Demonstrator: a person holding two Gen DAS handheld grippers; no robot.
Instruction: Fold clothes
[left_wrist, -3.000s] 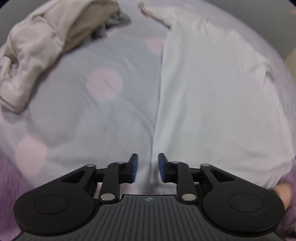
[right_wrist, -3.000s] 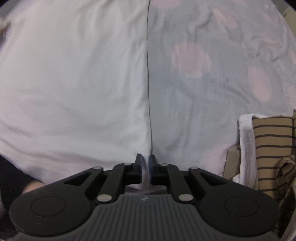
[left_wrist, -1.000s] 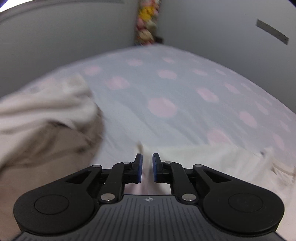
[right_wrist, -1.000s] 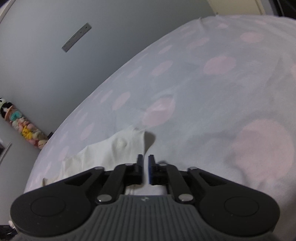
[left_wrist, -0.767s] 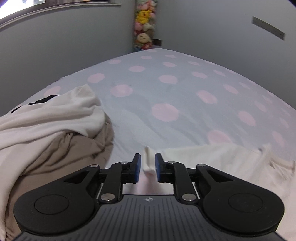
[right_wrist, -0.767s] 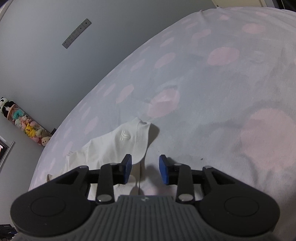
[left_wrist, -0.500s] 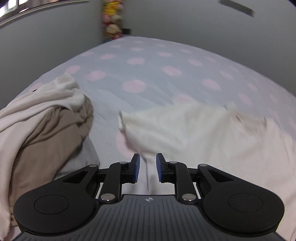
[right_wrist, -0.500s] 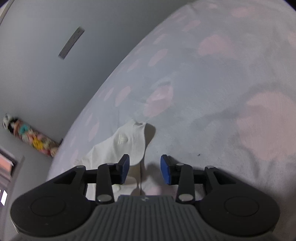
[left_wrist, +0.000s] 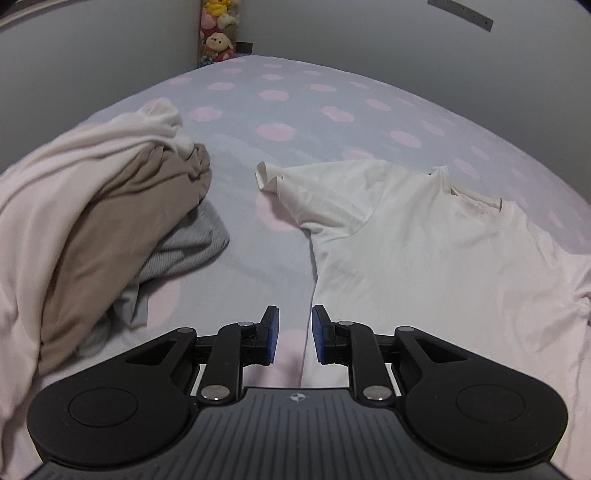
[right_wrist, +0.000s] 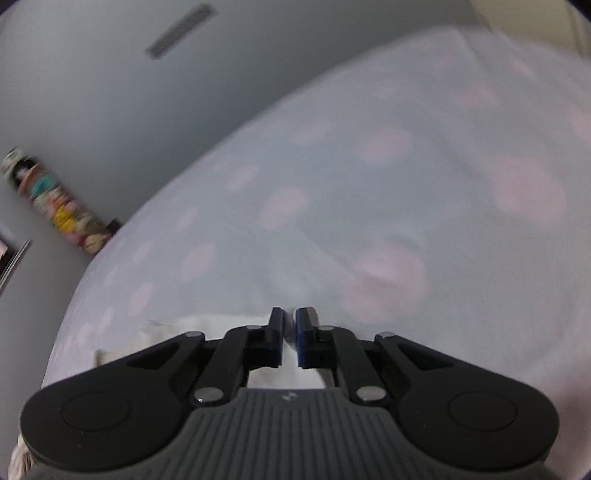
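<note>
A white T-shirt (left_wrist: 424, 251) lies spread on the spotted bed sheet (left_wrist: 295, 110), its left sleeve (left_wrist: 314, 192) curled at the tip. My left gripper (left_wrist: 294, 332) hovers over the shirt's left side edge, open, with nothing pinched between its blue pads. The right wrist view is blurred. There my right gripper (right_wrist: 290, 323) is closing, with a bit of the white T-shirt (right_wrist: 184, 332) between its tips and the pads seeming to press on it. The rest of the shirt is hidden under that gripper's body.
A pile of clothes (left_wrist: 92, 221), cream, tan and grey, lies left of the shirt. Grey walls (left_wrist: 369, 37) border the bed's far side, with stuffed toys (left_wrist: 218, 33) in the corner. The spotted sheet (right_wrist: 406, 184) stretches beyond the right gripper.
The left gripper has pulled back from the sleeve tip, so the whole sleeve and the pile now show. The right gripper opened beside the other sleeve, moved onto it and closed.
</note>
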